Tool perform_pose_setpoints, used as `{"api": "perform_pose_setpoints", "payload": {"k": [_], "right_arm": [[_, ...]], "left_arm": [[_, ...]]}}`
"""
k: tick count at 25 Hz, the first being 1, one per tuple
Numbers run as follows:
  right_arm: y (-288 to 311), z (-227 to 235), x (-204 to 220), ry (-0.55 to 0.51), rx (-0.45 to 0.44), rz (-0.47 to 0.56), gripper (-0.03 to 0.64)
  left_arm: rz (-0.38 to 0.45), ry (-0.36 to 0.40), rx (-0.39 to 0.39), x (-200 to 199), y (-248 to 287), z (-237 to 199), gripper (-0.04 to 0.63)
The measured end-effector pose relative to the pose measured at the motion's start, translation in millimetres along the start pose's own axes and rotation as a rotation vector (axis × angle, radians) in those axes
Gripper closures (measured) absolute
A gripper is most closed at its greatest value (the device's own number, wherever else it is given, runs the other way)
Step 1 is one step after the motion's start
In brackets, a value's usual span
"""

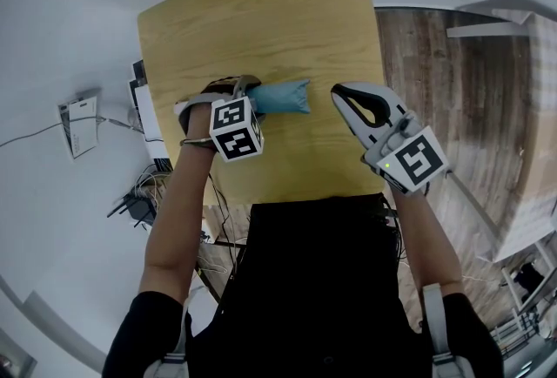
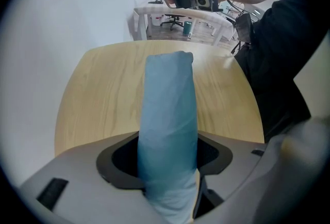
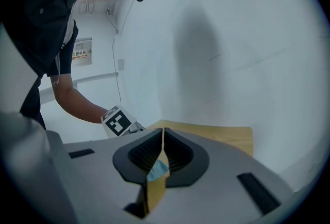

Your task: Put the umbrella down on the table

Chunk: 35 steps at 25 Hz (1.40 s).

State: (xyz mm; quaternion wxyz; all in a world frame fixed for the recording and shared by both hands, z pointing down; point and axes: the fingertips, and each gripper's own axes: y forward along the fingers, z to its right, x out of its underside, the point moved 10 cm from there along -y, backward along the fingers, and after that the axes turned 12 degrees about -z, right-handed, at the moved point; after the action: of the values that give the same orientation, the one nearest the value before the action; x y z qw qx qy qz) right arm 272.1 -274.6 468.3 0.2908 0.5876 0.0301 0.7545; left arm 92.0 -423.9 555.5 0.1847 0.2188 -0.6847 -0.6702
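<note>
Umbrella [image 1: 284,97] is the thing to be put down, and it is folded up short inside a soft light blue cover. It is held at one end by the left gripper [image 1: 250,94], whose jaws are pressed onto it from both sides. The rest of it sticks out sideways over the middle of the wooden table [image 1: 261,10], a bit closer to the near edge than to the far edge. It cannot be told if the free end is touching the wood yet or is just above it.

The right gripper [image 1: 350,99] is held close to the right edge of the table, just beside the free end of the umbrella but not touching it. Its jaws are pressed together with nothing between them.

The umbrella is judged to be light, as it is carried by one end with no droop seen. The cover looks soft and a little squashy, with hard parts likely inside, so it can be squeezed without harm. The smooth cloth may be a bit slippery, so a firm hold is needed until the umbrella is laid flat. A hold near the middle would be steadier than one at the end. It may roll a little once it is let go.
</note>
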Motion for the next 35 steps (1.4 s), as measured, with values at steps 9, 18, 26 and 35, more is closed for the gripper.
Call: {"api": "perform_pose_setpoints", "payload": {"k": [9, 18, 26, 35], "right_arm": [[0, -1, 4, -0.005, -0.018, 0.000, 0.594], [7, -8, 8, 0.003, -0.050, -0.010, 0.594], [9, -16, 11, 0.001, -0.064, -0.028, 0.594], [12, -30, 6, -0.031, -0.069, -0.060, 0.594]], "left_arm": [[-0.052, 0.014, 0.048, 2, 12, 0, 0.310], [-0.061, 0.034, 0.061, 0, 17, -1, 0.304], [-0.041, 0.026, 0.056, 3, 7, -3, 0.299], [0.080, -0.088, -0.066, 36, -46, -1, 0.298]]}}
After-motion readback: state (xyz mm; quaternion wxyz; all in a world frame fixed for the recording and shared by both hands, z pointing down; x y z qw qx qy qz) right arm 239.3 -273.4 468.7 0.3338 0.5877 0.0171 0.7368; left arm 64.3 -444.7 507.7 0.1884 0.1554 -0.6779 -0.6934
